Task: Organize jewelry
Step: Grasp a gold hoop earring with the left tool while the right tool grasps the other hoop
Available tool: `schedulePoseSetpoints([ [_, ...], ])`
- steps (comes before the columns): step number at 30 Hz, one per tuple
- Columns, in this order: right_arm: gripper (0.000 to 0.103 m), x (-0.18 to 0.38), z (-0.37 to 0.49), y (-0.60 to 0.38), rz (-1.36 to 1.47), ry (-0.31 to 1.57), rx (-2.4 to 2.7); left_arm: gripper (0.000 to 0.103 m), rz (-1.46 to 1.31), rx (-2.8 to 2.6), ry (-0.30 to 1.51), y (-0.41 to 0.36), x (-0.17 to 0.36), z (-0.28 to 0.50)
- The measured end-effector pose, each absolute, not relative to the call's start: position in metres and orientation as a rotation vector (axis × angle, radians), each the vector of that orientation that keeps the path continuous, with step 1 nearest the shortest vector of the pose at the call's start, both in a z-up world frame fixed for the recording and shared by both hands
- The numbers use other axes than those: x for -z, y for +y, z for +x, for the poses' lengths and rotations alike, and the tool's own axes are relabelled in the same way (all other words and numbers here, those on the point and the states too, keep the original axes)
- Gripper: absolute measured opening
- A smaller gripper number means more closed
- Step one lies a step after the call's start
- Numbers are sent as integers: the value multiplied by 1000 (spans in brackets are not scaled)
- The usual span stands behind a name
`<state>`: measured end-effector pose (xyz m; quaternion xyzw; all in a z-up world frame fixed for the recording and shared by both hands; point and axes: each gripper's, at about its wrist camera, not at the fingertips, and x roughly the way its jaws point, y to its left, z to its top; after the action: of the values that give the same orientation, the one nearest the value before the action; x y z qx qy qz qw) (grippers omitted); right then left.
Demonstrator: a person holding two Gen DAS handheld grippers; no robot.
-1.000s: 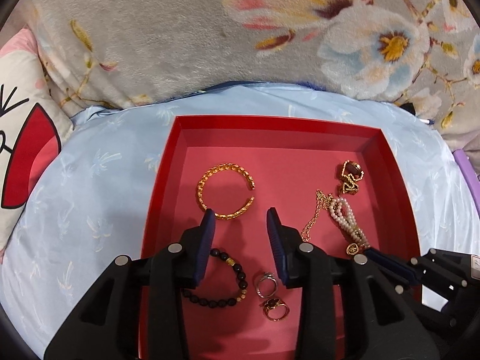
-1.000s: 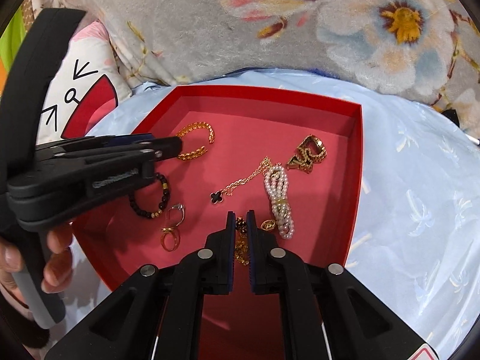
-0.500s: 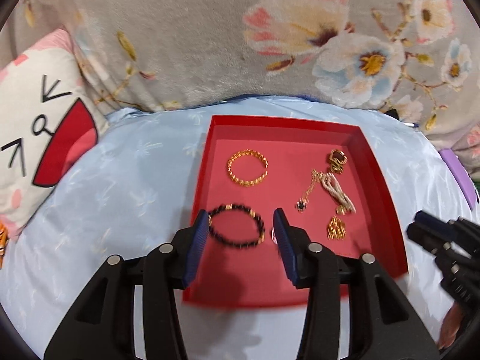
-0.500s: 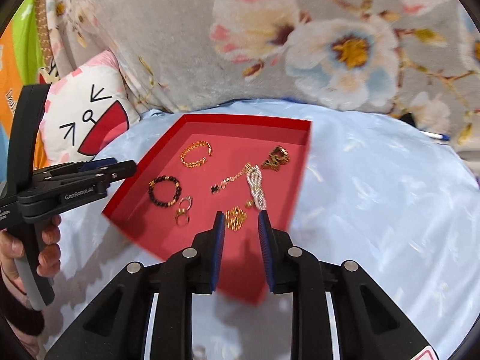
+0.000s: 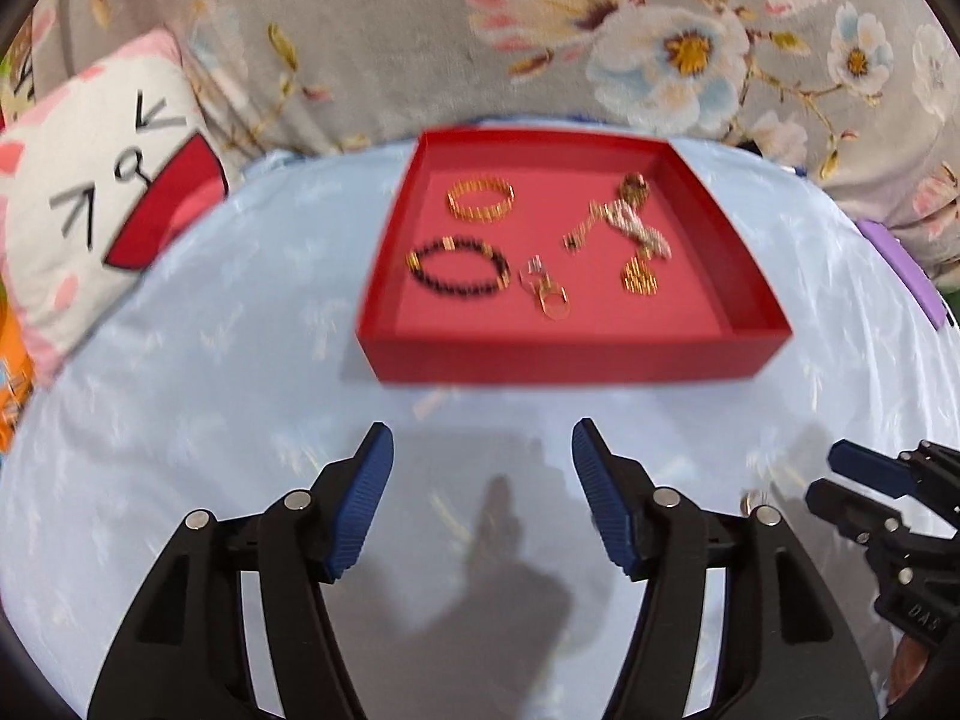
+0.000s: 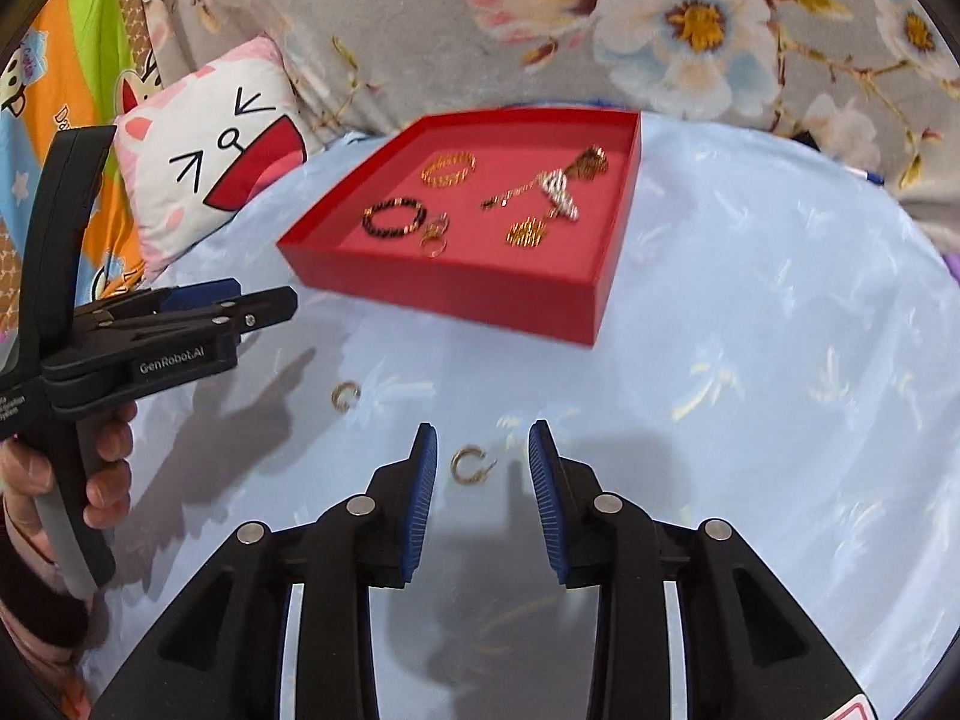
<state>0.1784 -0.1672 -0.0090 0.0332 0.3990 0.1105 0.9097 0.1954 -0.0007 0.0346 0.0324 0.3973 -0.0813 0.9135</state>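
A red tray (image 5: 570, 354) (image 6: 456, 294) sits on the pale blue cloth and holds a gold bracelet (image 5: 481, 202), a black bead bracelet (image 5: 457, 269), rings (image 5: 549, 294), a pearl strand with chain (image 5: 636, 228) and a gold piece (image 5: 639, 277). Two gold hoop earrings lie on the cloth in the right wrist view: one (image 6: 469, 465) between my right gripper's fingertips, one (image 6: 345, 395) further left. My right gripper (image 6: 483, 468) is open around the near hoop. My left gripper (image 5: 483, 468) is open and empty, short of the tray; it also shows in the right wrist view (image 6: 240, 306).
A cat-face pillow (image 5: 96, 222) (image 6: 210, 150) lies left of the tray. A grey floral blanket (image 5: 600, 30) rises behind it. A purple object (image 5: 900, 264) sits at the right edge. Colourful packaging (image 6: 54, 78) stands at far left.
Both grippers pulled back from over the tray toward the near cloth. The right gripper opened wider and now frames a gold hoop earring.
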Motion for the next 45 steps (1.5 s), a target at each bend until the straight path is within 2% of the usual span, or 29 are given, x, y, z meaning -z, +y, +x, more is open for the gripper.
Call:
schedulePoseSetpoints([
  [5, 37, 25, 180, -161, 61, 840, -217, 60, 86, 163, 825, -6, -10, 186],
  [12, 37, 35, 184, -148, -5, 841, -196, 61, 107, 203, 827, -12, 2, 180],
  [17, 31, 36, 188, -144, -28, 841, -185, 61, 128, 219, 827, -18, 5, 178],
  [21, 17, 36, 189, -145, -33, 841, -184, 64, 138, 229, 832, -21, 6, 177],
  [35, 16, 33, 186, -157, 10, 841, -175, 65, 165, 301, 830, -40, 6, 170],
  [41, 16, 32, 184, -163, 26, 838, -163, 56, 161, 286, 843, -47, 8, 178],
  [45, 16, 32, 184, -163, 27, 837, -163, 38, 169, 290, 836, -48, 7, 177],
])
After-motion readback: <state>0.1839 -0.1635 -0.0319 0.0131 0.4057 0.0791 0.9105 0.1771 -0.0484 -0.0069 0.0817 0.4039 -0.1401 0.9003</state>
